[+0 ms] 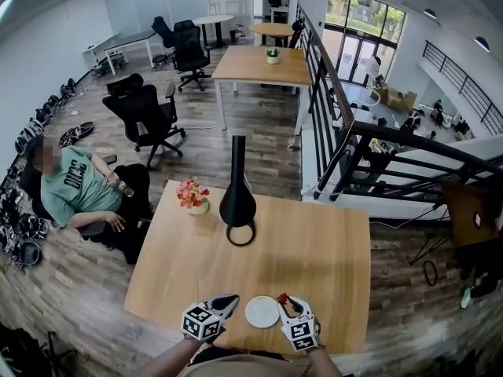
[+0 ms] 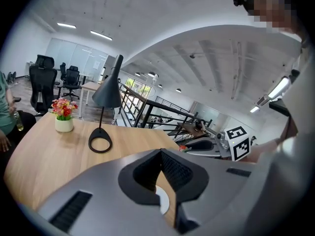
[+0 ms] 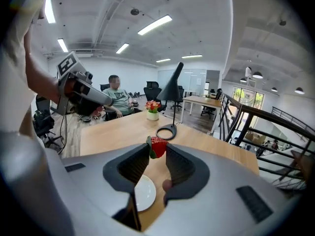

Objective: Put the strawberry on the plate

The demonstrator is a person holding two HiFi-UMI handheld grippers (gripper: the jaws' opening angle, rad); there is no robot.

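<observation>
Open-plan office: black swivel chairs (image 1: 148, 118), wooden desks (image 1: 255, 65), mezzanine railing (image 1: 327, 104), ceiling strip lights (image 3: 154, 25)

plate (image 1: 262, 312) on table (image 1: 314, 250) at near edge, lamp (image 1: 237, 203) behind, flowers (image 1: 193, 194) left of lamp

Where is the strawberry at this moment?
In the right gripper view, the strawberry is gripped at the tips of the right claw, over the near edge of the table, just right of the white plate.
</observation>
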